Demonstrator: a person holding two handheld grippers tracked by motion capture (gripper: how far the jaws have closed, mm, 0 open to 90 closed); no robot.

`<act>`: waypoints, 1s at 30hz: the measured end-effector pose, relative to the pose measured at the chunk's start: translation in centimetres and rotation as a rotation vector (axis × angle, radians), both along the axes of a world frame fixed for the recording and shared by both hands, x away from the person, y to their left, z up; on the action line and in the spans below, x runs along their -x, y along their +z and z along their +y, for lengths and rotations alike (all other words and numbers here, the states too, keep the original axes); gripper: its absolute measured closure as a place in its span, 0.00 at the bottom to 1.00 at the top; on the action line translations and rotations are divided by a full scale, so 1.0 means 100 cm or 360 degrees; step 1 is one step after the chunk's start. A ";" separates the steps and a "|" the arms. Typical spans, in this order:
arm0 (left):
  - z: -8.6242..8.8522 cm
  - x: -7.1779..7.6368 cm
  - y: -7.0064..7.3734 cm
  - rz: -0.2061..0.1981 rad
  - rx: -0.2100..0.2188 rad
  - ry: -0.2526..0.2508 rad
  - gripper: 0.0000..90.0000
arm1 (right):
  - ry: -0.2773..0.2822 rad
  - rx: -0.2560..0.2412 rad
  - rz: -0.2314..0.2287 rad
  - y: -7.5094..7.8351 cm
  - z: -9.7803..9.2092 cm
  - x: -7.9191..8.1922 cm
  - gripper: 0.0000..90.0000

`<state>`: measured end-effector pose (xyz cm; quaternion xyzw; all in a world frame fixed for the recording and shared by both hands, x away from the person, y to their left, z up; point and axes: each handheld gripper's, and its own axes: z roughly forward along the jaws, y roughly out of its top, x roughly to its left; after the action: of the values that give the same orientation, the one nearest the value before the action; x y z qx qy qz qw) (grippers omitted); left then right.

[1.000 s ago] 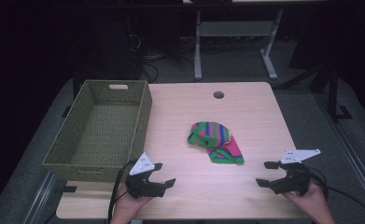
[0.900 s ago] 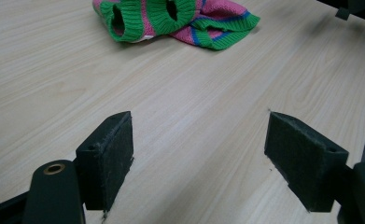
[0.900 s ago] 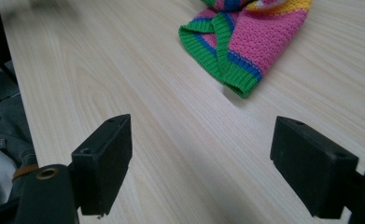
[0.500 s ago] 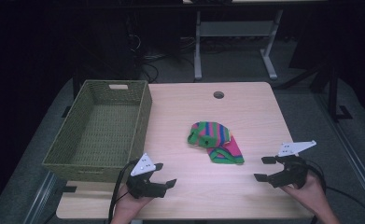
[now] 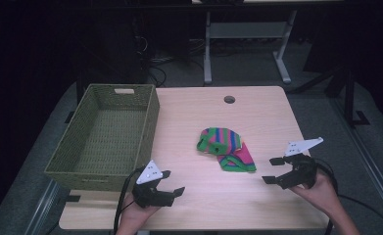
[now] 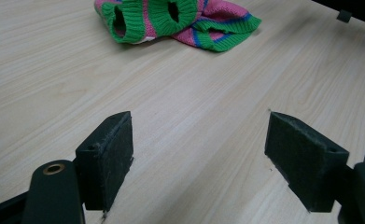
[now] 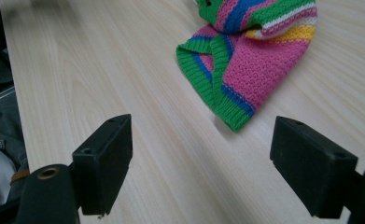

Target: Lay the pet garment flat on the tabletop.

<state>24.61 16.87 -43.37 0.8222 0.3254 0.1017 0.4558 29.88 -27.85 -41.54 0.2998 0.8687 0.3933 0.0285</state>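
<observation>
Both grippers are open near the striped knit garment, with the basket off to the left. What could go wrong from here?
1. The striped knit garment lies crumpled and layered, so the right gripper, open just beside its hem, may pinch only one layer, leaving the rest to drag.
2. The left gripper is open near the woven basket; swinging toward the garment or back could knock the basket's wall.

Pink, green, blue striped knit garment [image 5: 226, 149]; olive-green woven basket [image 5: 81, 161]

A ribbed knitted garment [image 5: 226, 149] lies on a smooth matt wood-grain table [image 5: 257, 112] beside a woven wicker basket [image 5: 106, 134].
</observation>
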 end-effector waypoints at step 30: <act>-0.003 0.000 -0.001 -0.0005 -0.0010 -0.0003 0.24 | 0.0063 0.0060 0.0026 0.029 0.023 -0.044 0.23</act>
<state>24.60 16.58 -43.43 0.8238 0.3236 0.1035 0.4539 34.28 -25.53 -38.69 0.2852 0.8819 0.3749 0.0193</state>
